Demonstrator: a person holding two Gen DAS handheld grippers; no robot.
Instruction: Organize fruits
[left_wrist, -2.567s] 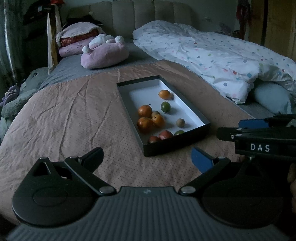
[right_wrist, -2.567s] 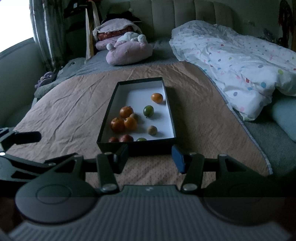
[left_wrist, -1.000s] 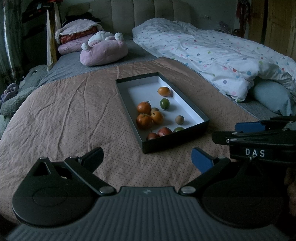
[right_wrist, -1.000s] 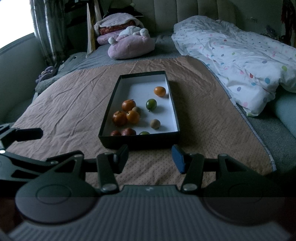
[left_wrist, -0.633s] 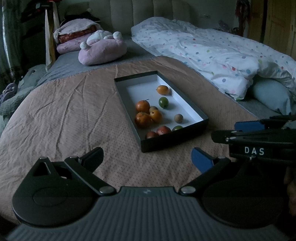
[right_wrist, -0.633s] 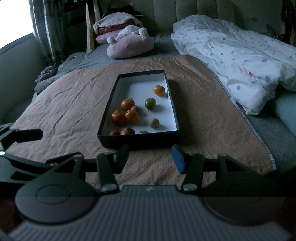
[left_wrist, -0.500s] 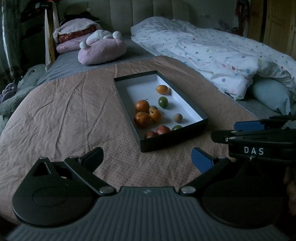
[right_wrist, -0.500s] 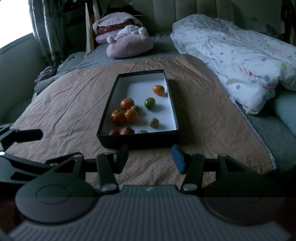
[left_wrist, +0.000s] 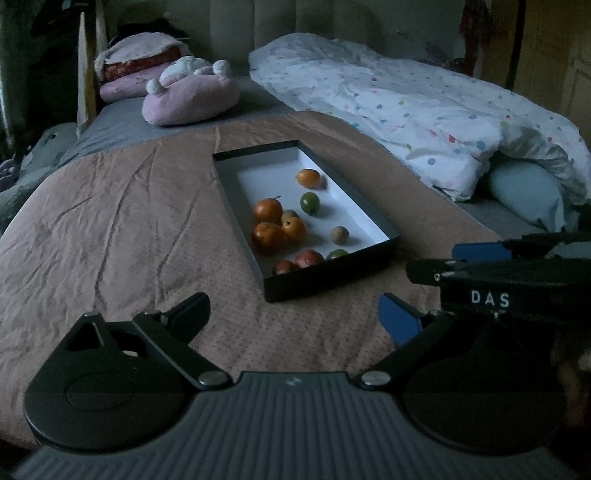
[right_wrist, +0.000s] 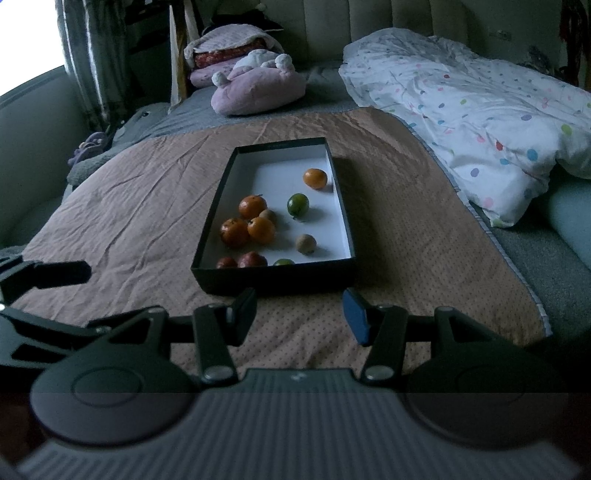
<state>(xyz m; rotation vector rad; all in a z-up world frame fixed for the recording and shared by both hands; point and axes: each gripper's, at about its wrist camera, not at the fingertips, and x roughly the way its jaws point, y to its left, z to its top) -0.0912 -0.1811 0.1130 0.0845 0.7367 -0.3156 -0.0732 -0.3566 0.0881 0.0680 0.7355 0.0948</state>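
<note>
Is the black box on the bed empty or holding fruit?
Holding fruit. The shallow black cardboard box with white inside holds loose orange, green and reddish fruits, clustered toward its near end.

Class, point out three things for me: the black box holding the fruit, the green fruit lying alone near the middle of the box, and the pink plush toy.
black box (right_wrist: 273, 282), right wrist view, on its near outer wall.
green fruit (right_wrist: 297, 205), right wrist view, on its middle.
pink plush toy (left_wrist: 192, 98), left wrist view, on its pink body.

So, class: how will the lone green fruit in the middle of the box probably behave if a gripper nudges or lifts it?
The green fruit looks round, so a nudge would probably roll it across the box floor. Its skin looks smooth, so pads may slip. It sits apart from the others, so access seems easy.
</note>
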